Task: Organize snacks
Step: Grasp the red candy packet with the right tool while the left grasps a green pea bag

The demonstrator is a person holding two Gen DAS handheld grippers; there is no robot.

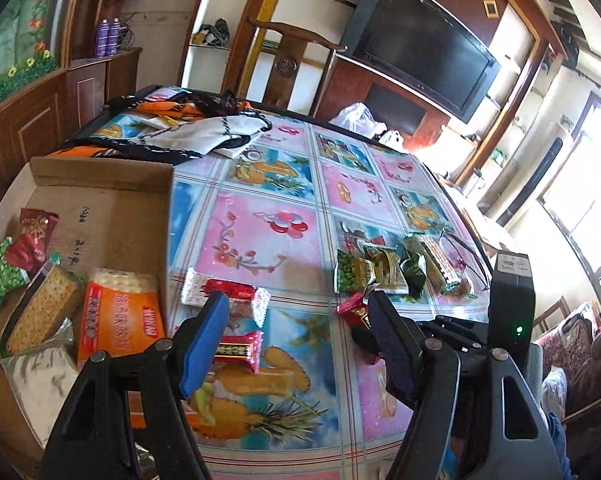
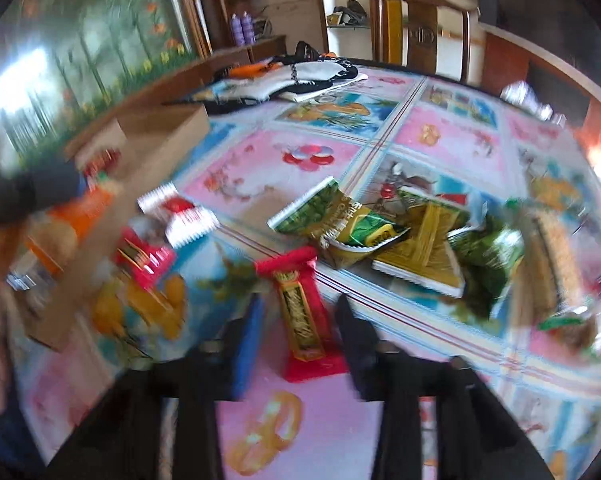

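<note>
Between the right gripper's (image 2: 300,320) spread fingers, red snack bar (image 2: 304,316), lettering unreadable.

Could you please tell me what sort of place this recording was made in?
Most likely a home living or dining room: a table with a fruit-print cloth, a flat-screen television in wooden cabinetry, and a wooden chair behind the table.

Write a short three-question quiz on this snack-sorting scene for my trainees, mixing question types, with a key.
1. True or false: the cardboard box already holds the orange packet.
2. What lies between the fingers of the right gripper? A) red snack bar B) green packet C) nothing
3. Is the left gripper holding anything?

Key: 1 true; 2 A; 3 no, its jaws are open and empty.
</note>
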